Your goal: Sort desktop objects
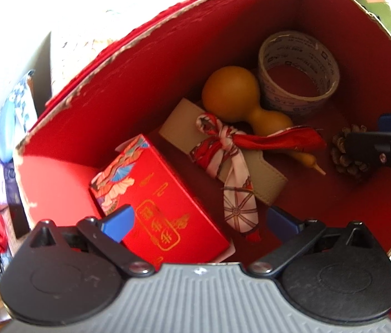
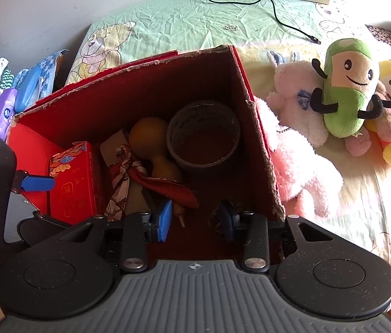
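Both of your grippers hang over the open red box (image 2: 256, 138), which sits on a bed sheet (image 2: 195, 22) rather than a desk. Your left gripper (image 1: 199, 220) has its fingers spread wide and empty, just above the red gift carton (image 1: 162, 202); the carton's near corner is hidden behind the left blue finger pad (image 1: 119, 222). Your right gripper (image 2: 195, 216) is open as well, holding nothing — its right finger (image 2: 227, 219) covers most of the pine cone (image 1: 345, 152), which shows properly only in the left wrist view, and even there the black finger mount overlaps its right side.

Inside the box, the gourd (image 1: 240, 97) lies beside the tape roll (image 1: 298, 72), their sides touching or nearly so; you cannot tell which. A beige pouch (image 1: 184, 125) tied with a red patterned scarf (image 1: 231, 149) lies between gourd and carton, its lower end under the scarf's tail. The box floor is in deep shadow in the right wrist view, so the tape's print is unreadable there.

Outside, the plush toys (image 2: 342, 88) lie just beside the box — the pink one partly behind its wall.
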